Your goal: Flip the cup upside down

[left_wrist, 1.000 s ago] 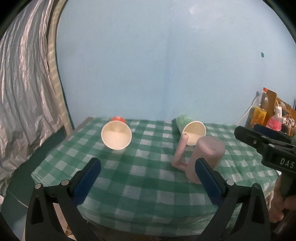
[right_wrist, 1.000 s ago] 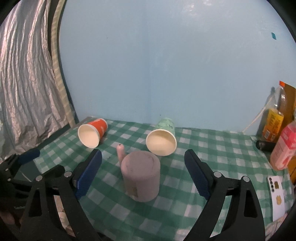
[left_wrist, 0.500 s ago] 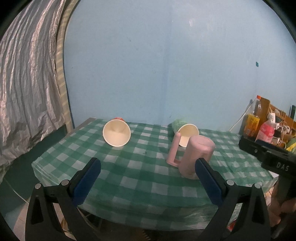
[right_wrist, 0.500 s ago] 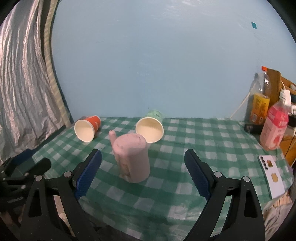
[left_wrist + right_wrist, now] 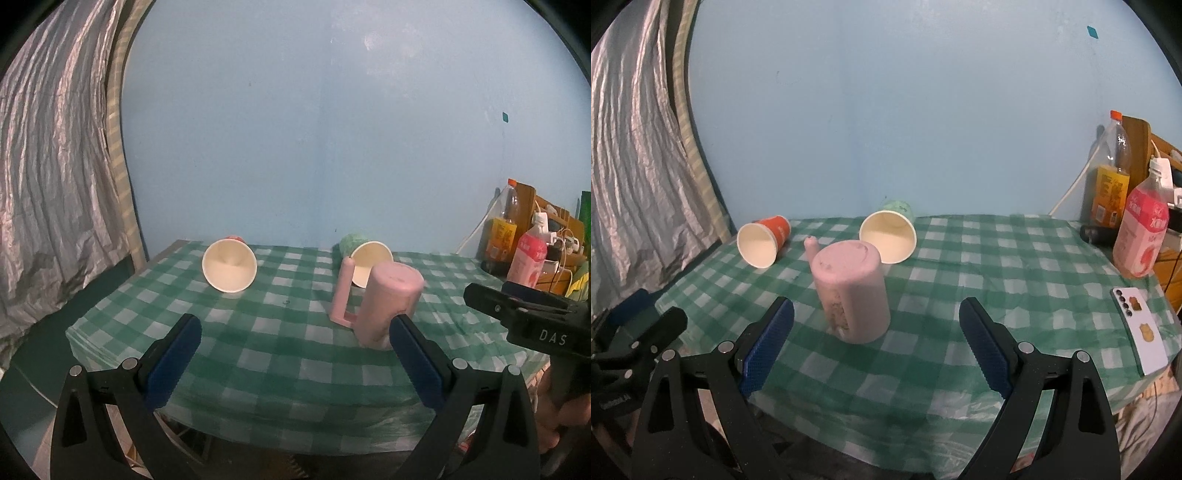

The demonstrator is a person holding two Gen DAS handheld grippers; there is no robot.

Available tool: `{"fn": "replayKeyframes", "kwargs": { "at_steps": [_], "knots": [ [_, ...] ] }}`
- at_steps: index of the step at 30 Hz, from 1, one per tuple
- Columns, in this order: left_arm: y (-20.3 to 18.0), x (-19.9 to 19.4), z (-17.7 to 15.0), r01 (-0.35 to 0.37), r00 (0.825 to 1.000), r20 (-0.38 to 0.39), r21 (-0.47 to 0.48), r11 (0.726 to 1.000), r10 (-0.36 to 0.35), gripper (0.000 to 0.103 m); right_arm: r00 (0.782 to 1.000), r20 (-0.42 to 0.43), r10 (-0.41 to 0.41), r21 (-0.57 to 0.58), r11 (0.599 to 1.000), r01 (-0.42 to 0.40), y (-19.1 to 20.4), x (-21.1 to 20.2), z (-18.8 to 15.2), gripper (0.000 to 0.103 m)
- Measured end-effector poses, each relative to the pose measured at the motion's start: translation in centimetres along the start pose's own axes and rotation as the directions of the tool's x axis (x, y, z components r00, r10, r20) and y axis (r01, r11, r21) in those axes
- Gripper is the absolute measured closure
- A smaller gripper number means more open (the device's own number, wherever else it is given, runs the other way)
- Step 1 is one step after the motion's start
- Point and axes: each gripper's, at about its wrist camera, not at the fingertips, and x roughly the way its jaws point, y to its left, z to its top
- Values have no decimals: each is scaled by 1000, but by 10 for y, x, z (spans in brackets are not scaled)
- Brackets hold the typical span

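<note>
A pink mug with a handle stands upside down on the green checked tablecloth; it also shows in the left wrist view. An orange paper cup and a green paper cup lie on their sides behind it, mouths toward me; in the left wrist view they are the orange cup and the green cup. My left gripper and my right gripper are both open and empty, held back from the table's front edge.
Bottles stand at the right edge: an orange drink and a pink one. A phone lies at the table's right front. A silver curtain hangs on the left. A blue wall is behind.
Both grippers have pulled back and away from the table, so the cups look smaller and farther. The pink mug stays upside down where it stood.
</note>
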Motion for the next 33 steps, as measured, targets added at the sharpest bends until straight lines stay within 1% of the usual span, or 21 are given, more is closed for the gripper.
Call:
{"fn": "replayKeyframes", "kwargs": {
  "at_steps": [9,13,19,33],
  "knots": [
    [-4,0,1,-17,1000,-9,22,1000,17,0,1000,4,3,2,1000,-3,-1,-1,-1,13],
    [-7,-2,1,-38,999,-2,31,999,38,0,1000,-3,6,2,1000,-6,-1,-2,-1,13],
    [-5,-3,2,-53,999,4,23,998,53,0,1000,-7,10,-1,1000,-10,0,-4,0,13],
    [-6,-7,3,-52,999,1,22,998,52,0,1000,-12,16,-3,1000,-16,7,-3,-1,13]
  ]
}}
